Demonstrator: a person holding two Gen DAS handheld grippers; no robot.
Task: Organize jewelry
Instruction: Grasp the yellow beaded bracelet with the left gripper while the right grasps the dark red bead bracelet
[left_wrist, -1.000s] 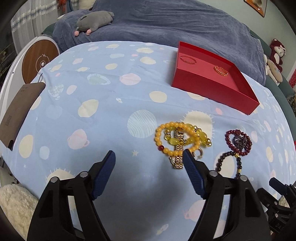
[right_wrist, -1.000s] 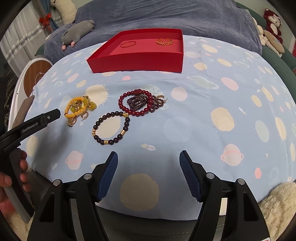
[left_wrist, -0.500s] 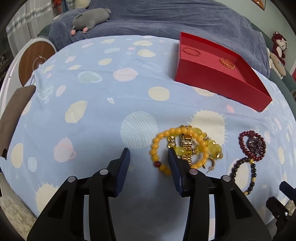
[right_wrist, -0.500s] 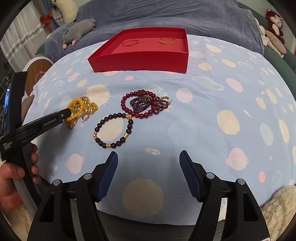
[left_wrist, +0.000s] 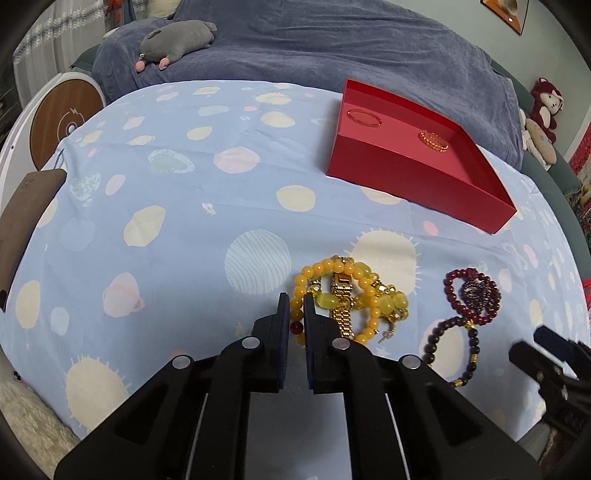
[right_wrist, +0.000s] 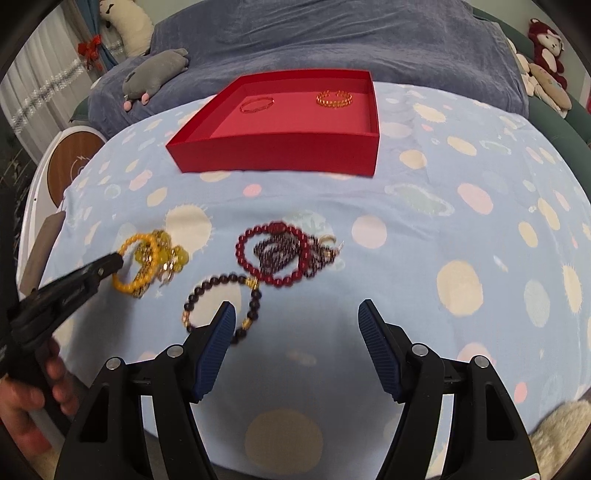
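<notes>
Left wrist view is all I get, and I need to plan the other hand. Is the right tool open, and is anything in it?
Observer: The right tool is open, with nothing between its pads.
Operator: What lies nearest to it?
Observer: The dark bead bracelet, just ahead; one fingertip hides its near side.
Operator: Where does my tool meet the yellow one?
Observer: Seen from the side, the left tool has its tip on the near rim of the yellow bead bracelet.
</notes>
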